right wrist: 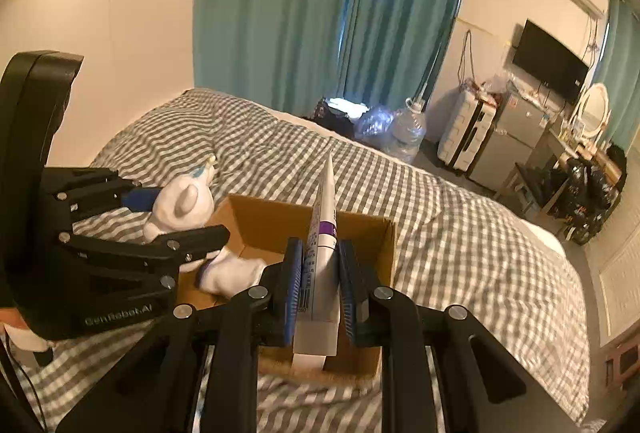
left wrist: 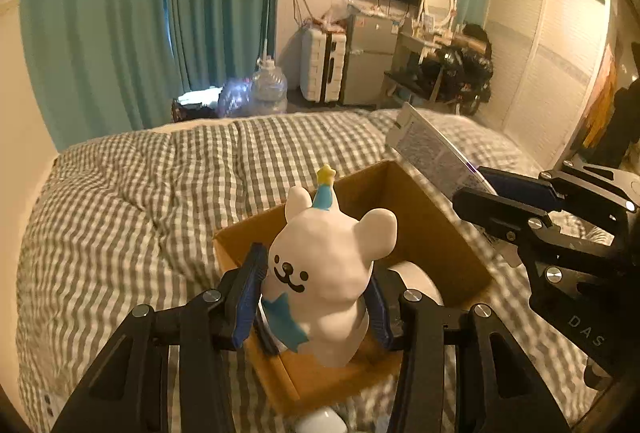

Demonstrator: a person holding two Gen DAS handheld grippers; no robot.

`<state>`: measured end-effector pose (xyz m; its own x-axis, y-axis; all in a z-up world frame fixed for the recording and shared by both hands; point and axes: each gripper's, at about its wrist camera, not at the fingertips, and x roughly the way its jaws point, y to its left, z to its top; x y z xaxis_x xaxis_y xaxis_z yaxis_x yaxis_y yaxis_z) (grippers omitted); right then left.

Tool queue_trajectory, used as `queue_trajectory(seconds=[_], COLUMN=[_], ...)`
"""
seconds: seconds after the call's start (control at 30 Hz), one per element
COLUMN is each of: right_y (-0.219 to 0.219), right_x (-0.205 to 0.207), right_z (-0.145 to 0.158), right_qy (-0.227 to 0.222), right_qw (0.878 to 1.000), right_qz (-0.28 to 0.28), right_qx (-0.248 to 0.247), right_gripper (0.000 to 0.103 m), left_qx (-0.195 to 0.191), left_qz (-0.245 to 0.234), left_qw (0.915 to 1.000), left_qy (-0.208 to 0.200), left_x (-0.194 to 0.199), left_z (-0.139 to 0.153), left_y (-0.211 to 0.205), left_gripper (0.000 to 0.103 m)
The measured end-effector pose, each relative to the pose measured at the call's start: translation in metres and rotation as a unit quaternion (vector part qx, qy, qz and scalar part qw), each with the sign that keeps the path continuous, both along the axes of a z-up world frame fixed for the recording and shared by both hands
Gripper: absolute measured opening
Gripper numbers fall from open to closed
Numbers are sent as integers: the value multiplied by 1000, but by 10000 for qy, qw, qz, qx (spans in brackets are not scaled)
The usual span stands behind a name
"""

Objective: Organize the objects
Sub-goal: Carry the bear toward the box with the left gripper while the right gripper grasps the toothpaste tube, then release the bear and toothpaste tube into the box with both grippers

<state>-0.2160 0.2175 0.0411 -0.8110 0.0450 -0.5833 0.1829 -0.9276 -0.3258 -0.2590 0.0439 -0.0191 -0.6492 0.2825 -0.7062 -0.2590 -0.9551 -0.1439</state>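
My left gripper (left wrist: 316, 297) is shut on a white bear figurine (left wrist: 328, 273) with a blue party hat, and holds it over the open cardboard box (left wrist: 448, 233) on the bed. The bear (right wrist: 184, 209) and left gripper (right wrist: 180, 221) also show in the right wrist view, at the box's left edge. My right gripper (right wrist: 320, 281) is shut on a white tube with a purple band (right wrist: 324, 245), held upright above the box (right wrist: 384, 249). The tube (left wrist: 436, 149) shows at the right in the left wrist view, in the right gripper (left wrist: 492, 197). A white object (right wrist: 236, 269) lies inside the box.
The box sits on a grey checked duvet (left wrist: 140, 201). A small white object (left wrist: 320, 423) lies on the bed near the box's front. Beyond the bed are teal curtains (left wrist: 120, 13), water bottles (left wrist: 268, 85), a suitcase (left wrist: 322, 65), a small fridge (left wrist: 368, 61) and a cluttered desk (left wrist: 452, 65).
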Motion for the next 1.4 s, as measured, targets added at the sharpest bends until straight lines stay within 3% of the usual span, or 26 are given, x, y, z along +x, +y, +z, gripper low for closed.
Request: queue_trajectory(seconds=[0.17, 0.33, 0.63, 0.77, 0.9, 1.0, 1.23, 1.33, 1.4], right_y=[12, 24, 35, 30, 21, 13, -3, -10, -16], right_x=[-49, -72, -69, -55, -32, -10, 52, 75, 92], right_z=[-34, -58, -66, -47, -22, 0, 43, 54, 59], right_qy=[-295, -509, -523, -327, -55, 176, 592, 685, 717], right_qw=[9992, 9983, 9984, 9993, 9997, 9994, 9969, 9961, 9958], right_qz=[-119, -81, -105, -168, -200, -248, -329, -392, -417], right_qx=[233, 261, 170, 82, 85, 164, 399, 395, 380], right_gripper=[17, 17, 18, 18, 43, 43, 52, 52, 52], left_qx=[-21, 187, 113, 237, 401, 319, 113, 11, -36], left_qz=[-180, -430, -463, -471, -512, -447, -280, -144, -65], left_qw=[9990, 9958, 9966, 9953, 9958, 9980, 9995, 9997, 9994], left_qy=[-412, -791, -670, -807, -640, -318, 91, 187, 334], left_x=[-42, -62, -61, -53, -33, -14, 31, 51, 68], left_z=[-43, -76, -80, -69, -37, -11, 33, 48, 55], left_y=[9, 12, 16, 9, 2, -4, -30, -40, -49], left_gripper=[47, 47, 47, 54, 74, 82, 83, 98, 99])
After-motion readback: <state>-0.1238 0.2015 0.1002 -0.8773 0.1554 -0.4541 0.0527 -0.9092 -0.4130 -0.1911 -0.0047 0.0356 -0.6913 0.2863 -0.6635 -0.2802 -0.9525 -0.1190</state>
